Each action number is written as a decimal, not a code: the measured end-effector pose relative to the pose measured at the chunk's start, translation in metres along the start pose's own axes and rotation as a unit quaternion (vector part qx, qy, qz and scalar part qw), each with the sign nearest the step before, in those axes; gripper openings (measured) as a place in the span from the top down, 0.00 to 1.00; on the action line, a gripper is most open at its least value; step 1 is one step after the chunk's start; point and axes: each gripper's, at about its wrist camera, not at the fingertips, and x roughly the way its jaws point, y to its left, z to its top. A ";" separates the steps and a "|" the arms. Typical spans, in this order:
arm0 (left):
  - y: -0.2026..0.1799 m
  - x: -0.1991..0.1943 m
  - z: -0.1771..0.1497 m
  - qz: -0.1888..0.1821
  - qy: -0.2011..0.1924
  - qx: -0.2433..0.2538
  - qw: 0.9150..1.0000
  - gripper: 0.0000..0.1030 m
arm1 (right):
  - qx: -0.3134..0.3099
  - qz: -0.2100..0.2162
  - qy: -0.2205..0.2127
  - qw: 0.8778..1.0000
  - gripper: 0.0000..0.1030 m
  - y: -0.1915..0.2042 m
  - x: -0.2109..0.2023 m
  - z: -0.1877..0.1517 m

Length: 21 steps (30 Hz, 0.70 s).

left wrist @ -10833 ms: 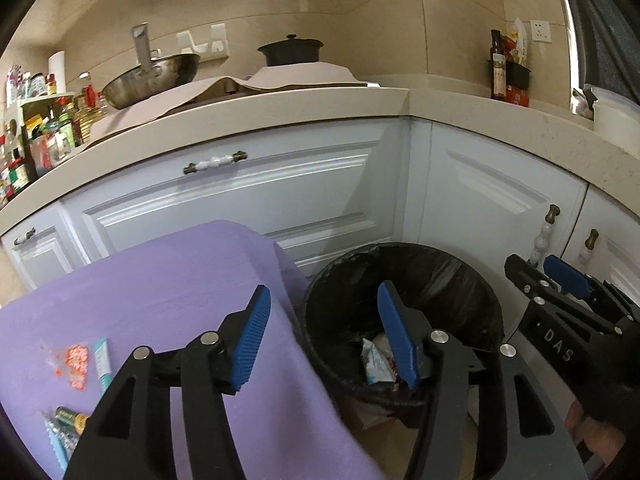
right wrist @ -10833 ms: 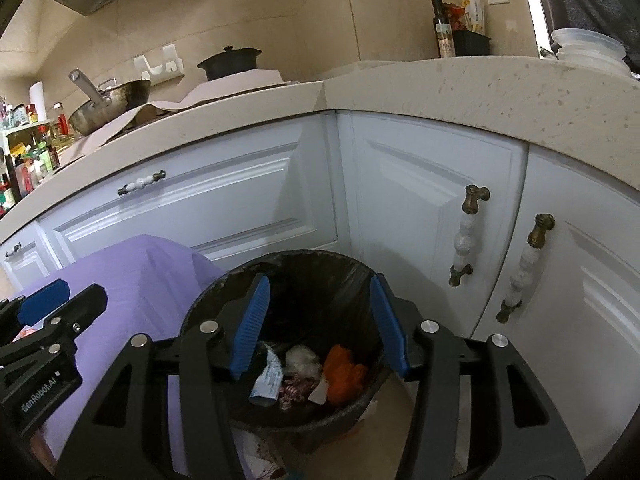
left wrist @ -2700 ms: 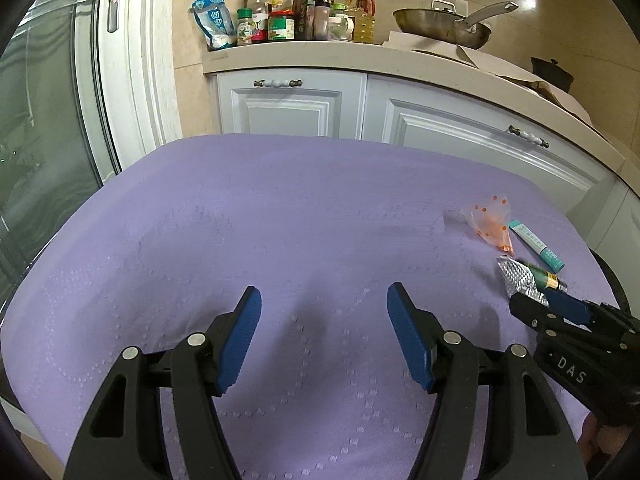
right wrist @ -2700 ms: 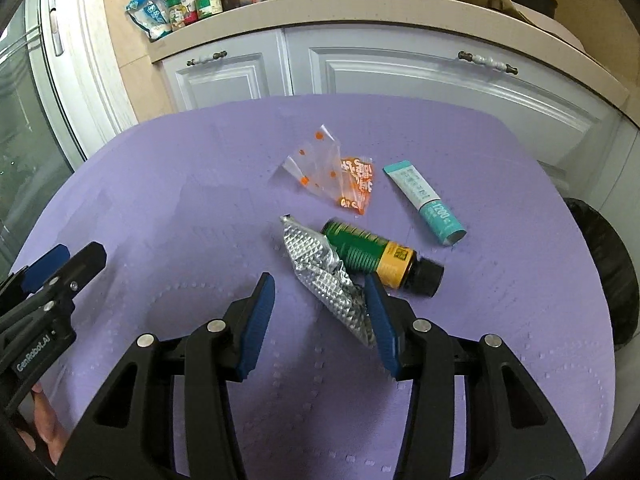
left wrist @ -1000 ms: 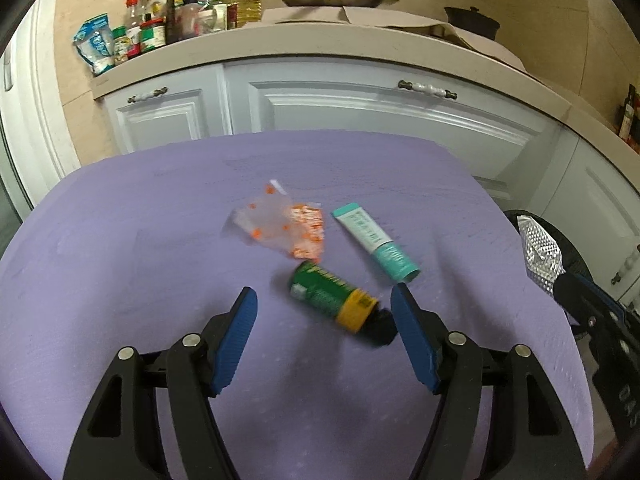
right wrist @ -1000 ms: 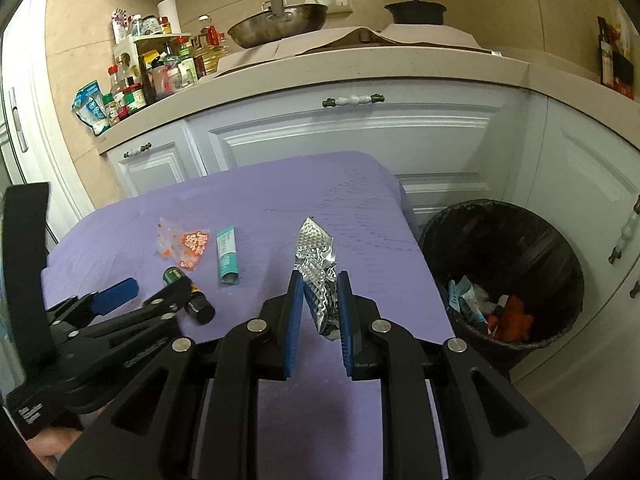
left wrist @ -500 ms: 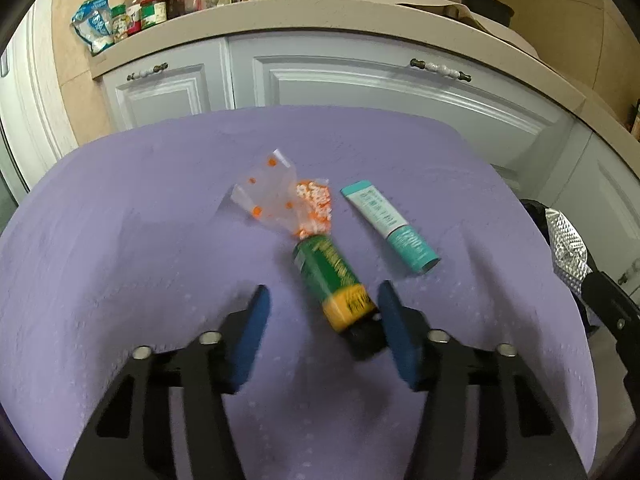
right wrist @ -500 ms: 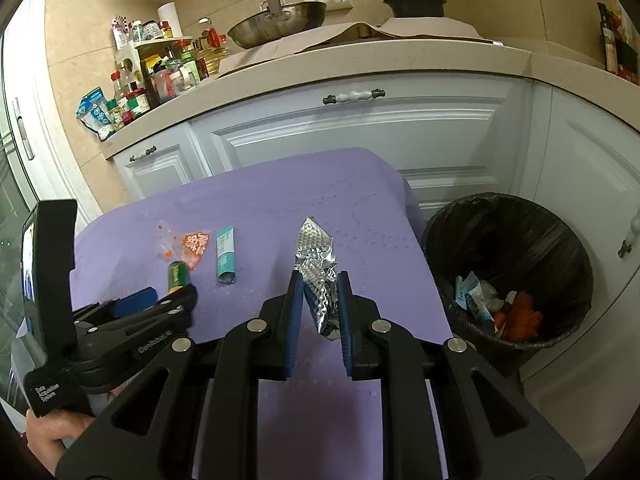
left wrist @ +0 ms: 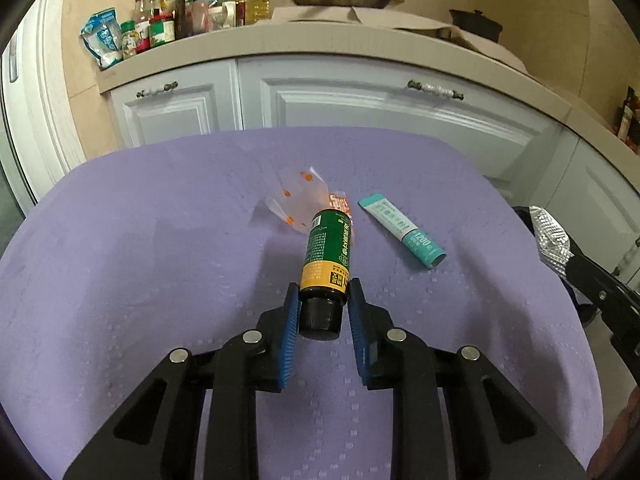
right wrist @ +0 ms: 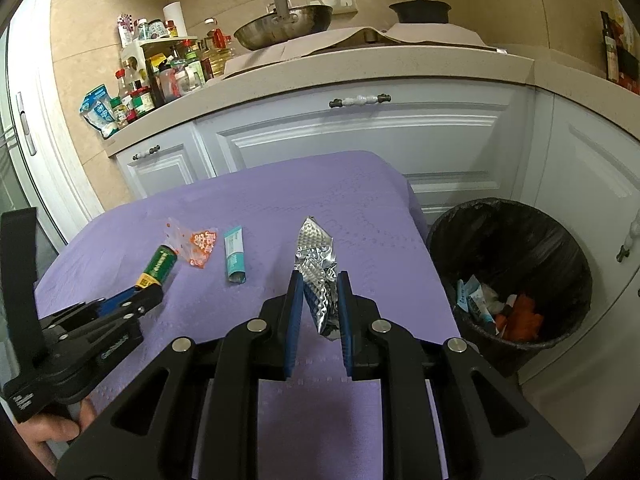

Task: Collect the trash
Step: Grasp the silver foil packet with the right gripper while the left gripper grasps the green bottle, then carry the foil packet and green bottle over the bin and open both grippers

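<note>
Bottle [left wrist: 326,256] now between closing fingers [left wrist: 291,322]

Two fisheye views, each mounted on a gripper and aimed forward and downward along its fingers. The left wrist view is set low and close over the purple-covered worktop [left wrist: 160,240], facing the white cabinets [left wrist: 360,100] and the counter behind; the green bottle [left wrist: 328,252] is seen at very short range between the fingers [left wrist: 290,336]. The right wrist view is set further back and to the right, facing the same cabinets, with the trash bin [right wrist: 508,216] taken in at its right. Shared by both: the worktop, green bottle, teal tube [left wrist: 402,230], orange wrapper [left wrist: 304,200], wok [right wrist: 284,26]. Each gripper is caught at the edge of the other view.
</note>
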 end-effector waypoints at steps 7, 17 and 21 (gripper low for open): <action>0.000 -0.017 0.006 -0.005 -0.027 -0.001 1.000 0.76 | 0.000 -0.009 -0.012 1.000 0.84 -0.005 -0.007 0.005; -0.041 -0.037 0.025 -0.047 -0.073 0.035 0.996 0.76 | 0.016 -0.054 -0.046 0.997 0.84 -0.046 -0.029 0.022; -0.067 -0.036 0.032 -0.069 -0.077 0.055 0.993 0.76 | 0.025 -0.081 -0.061 0.994 0.84 -0.071 -0.039 0.030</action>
